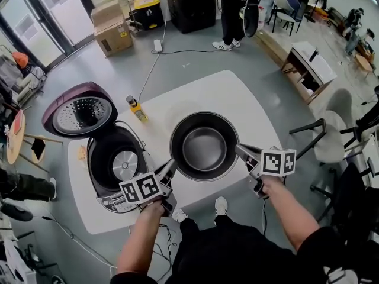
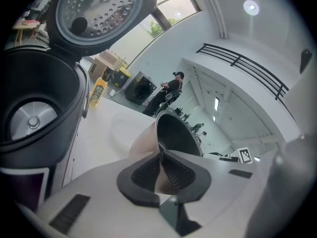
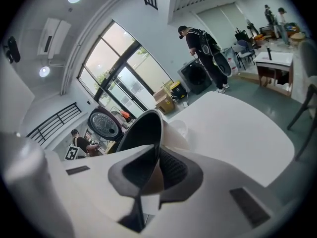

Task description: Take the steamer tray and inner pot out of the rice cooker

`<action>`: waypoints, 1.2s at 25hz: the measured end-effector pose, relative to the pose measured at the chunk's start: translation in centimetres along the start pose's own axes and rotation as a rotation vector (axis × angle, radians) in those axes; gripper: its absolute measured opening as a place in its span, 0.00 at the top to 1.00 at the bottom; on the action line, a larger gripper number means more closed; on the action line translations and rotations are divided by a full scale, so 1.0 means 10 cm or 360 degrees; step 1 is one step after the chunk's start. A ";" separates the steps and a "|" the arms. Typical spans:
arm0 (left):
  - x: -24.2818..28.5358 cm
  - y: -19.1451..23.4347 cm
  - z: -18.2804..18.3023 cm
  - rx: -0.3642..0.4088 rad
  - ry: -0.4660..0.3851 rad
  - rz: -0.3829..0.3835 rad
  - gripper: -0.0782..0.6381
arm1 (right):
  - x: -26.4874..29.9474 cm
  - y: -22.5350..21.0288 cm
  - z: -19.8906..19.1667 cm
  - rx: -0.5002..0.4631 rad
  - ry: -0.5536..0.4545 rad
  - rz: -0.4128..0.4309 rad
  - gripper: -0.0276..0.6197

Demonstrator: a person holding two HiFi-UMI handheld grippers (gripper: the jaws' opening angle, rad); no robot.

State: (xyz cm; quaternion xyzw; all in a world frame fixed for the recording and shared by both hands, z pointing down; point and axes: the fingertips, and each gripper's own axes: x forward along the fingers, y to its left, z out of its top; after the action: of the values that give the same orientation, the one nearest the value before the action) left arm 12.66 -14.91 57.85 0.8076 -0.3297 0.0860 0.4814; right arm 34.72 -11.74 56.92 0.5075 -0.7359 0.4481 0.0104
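The inner pot (image 1: 204, 147) is out of the rice cooker (image 1: 105, 201) and sits over the white table (image 1: 225, 93), just to the right of the cooker, carried between the two tools. The left gripper (image 1: 173, 165) is nipped tight on the pot's near-left rim, its jaws almost together with the thin wall between them. The right gripper (image 1: 239, 151) is clamped the same way on the opposite side. The cooker stands open with its lid (image 1: 80, 112) thrown back and its well empty down to the heating plate. So this looks like the set-down stage of the pot step. I cannot tell from here whether the base is already on the tabletop. I would say the next move calls for keeping the pot level until it rests flat, then parting both sets of jaws together so it doesn't tip. I see no separate steamer tray on the table or in the cooker.
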 end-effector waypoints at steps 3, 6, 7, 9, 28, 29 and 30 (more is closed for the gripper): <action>0.08 0.05 -0.17 -0.0027 0.0023 0.0021 0.86 | -0.02 -0.15 -0.13 0.0031 0.0027 -0.0018 0.91; 0.12 0.12 -0.33 -0.0043 0.0051 0.0040 0.85 | -0.03 -0.26 -0.29 0.0074 0.0050 -0.0025 0.91; 0.12 0.14 -0.38 -0.0047 0.0062 0.0045 0.85 | -0.03 -0.28 -0.34 0.0084 0.0059 -0.0027 0.91; 0.14 0.18 -0.47 -0.0051 0.0084 0.0058 0.85 | -0.02 -0.33 -0.42 0.0088 0.0079 -0.0034 0.91; 0.31 0.45 -0.74 -0.0045 0.0112 0.0151 0.84 | 0.17 -0.69 -0.77 0.0079 0.0157 -0.0088 0.90; 0.31 0.45 -0.75 -0.0027 0.0116 0.0166 0.82 | 0.17 -0.70 -0.77 0.0045 0.0158 -0.0106 0.88; 0.30 0.45 -0.75 -0.0001 0.0121 0.0187 0.78 | 0.17 -0.71 -0.75 0.0009 0.0155 -0.0126 0.80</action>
State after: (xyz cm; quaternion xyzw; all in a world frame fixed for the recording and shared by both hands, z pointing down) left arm 13.50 -11.45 66.40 0.7829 -0.3580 0.1446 0.4878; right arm 35.96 -8.54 66.82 0.5138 -0.7127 0.4735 0.0625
